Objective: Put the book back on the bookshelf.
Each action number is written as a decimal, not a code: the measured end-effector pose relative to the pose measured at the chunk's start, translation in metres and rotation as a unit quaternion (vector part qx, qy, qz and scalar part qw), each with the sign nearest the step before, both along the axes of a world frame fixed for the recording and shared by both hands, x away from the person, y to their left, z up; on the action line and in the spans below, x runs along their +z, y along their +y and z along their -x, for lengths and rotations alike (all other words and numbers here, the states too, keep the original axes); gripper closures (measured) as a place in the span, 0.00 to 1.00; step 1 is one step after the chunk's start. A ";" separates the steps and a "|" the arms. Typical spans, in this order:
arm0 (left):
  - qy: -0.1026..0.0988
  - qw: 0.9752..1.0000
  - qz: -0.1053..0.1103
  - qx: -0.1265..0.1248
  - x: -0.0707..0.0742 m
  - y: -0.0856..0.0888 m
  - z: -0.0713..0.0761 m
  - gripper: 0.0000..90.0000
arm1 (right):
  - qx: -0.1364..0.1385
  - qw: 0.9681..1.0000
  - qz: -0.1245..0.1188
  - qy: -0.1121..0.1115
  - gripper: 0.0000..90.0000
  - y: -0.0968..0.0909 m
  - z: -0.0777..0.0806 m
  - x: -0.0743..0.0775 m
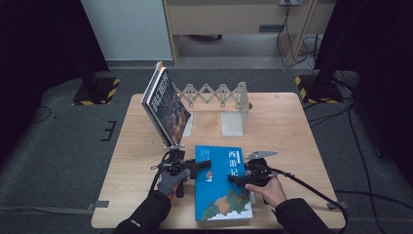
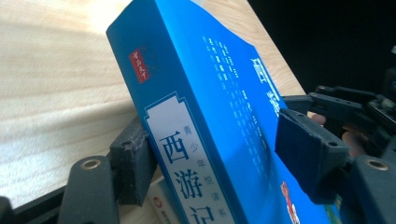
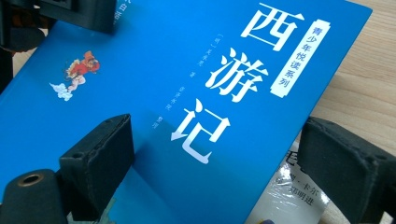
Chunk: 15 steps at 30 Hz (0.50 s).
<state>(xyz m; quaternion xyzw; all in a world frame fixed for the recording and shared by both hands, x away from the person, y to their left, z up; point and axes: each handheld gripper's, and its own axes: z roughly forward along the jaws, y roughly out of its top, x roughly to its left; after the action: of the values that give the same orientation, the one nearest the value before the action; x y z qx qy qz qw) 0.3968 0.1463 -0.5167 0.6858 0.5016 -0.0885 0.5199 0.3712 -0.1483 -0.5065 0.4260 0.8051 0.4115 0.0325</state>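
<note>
The blue book lay near the front edge of the tabletop, its spine side lifted. The left hand-held gripper straddled that spine edge — one pad against the spine, the other on the cover — holding it. The right hand-held gripper stood wide across the opposite edge, pads apparently not pressing. Another book lay underneath. Toward the back edge, leaning books rested against an expanding rack.

Wooden table: blue book at near edge, atop another book (title unclear); beyond blue book, accordion bookend rack with leaning books.
</note>
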 end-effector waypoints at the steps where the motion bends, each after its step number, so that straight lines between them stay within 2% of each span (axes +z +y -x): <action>1: -0.002 1.000 0.007 0.000 0.002 0.000 0.000 0.35 | 0.001 1.000 -0.002 0.000 0.13 -0.001 0.000 0.000; 5: -0.017 1.000 0.012 -0.008 0.009 -0.002 0.002 0.35 | 0.001 1.000 -0.017 0.006 0.12 -0.005 -0.001 0.000; 8: -0.019 1.000 0.010 -0.012 0.011 -0.003 0.002 0.35 | 0.000 1.000 -0.019 0.009 0.12 -0.006 -0.001 0.001; 11: -0.012 1.000 0.006 -0.010 0.010 -0.004 0.001 0.35 | 0.000 1.000 -0.019 0.005 0.12 -0.005 0.000 0.001; 15: 0.001 1.000 -0.019 -0.011 0.005 -0.007 0.000 0.33 | 0.005 1.000 -0.008 0.001 0.12 -0.003 0.000 0.001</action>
<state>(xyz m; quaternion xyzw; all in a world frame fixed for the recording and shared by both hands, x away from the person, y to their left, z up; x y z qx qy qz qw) 0.3967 0.1396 -0.5117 0.7007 0.4961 -0.0852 0.5057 0.3714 -0.1512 -0.5058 0.4229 0.8038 0.4176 0.0261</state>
